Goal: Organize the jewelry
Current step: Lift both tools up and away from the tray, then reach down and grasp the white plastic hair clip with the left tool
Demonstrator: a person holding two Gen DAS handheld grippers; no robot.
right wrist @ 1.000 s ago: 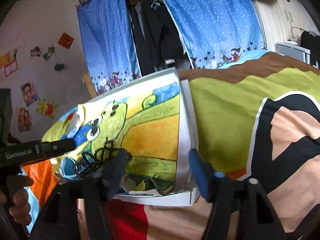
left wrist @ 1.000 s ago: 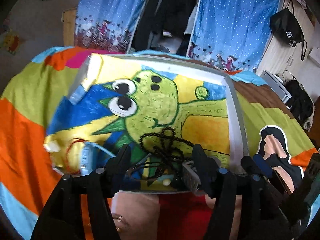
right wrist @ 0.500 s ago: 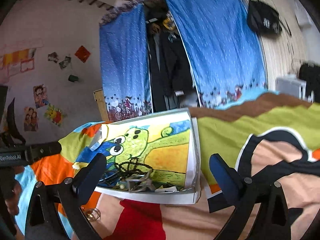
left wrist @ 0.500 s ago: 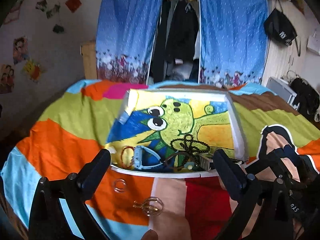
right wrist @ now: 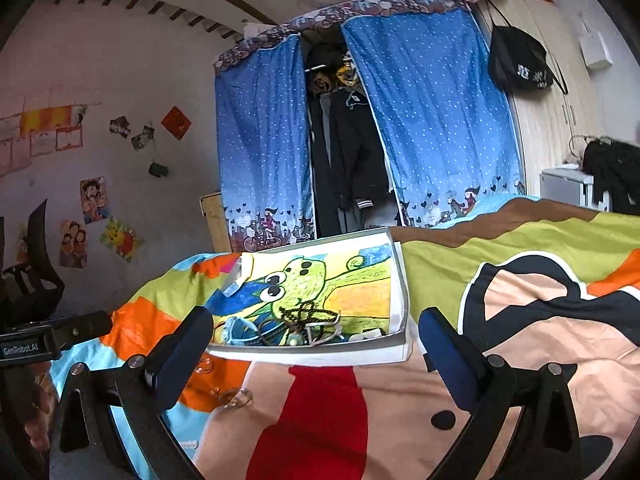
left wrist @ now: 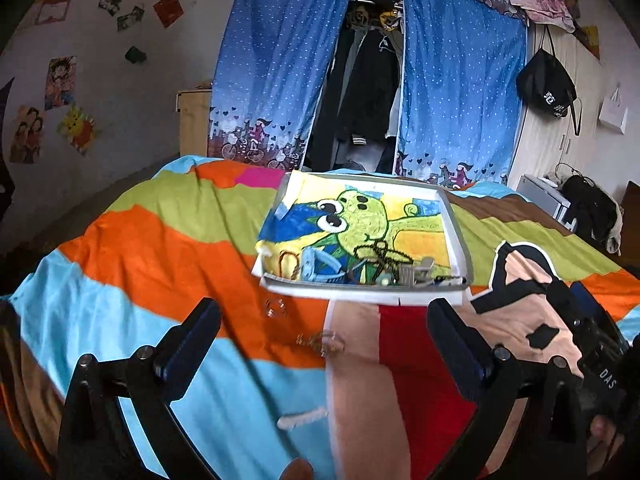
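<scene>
Both claws hang released over the bed: our left claw [left wrist: 324, 340] and right claw [right wrist: 316, 340] each stand with fingers wide apart, gripping nothing. Ahead of them we see the tray [left wrist: 360, 290], a shallow white box lined with a green cartoon drawing, resting on the striped blanket [left wrist: 168, 248]. Black beads [left wrist: 378, 252] lie tangled at its near edge beside a blue piece [left wrist: 316, 264] and a red loop [left wrist: 286, 262]. Two clear rings [left wrist: 275, 307] sit on the blanket between tray and left claw.
</scene>
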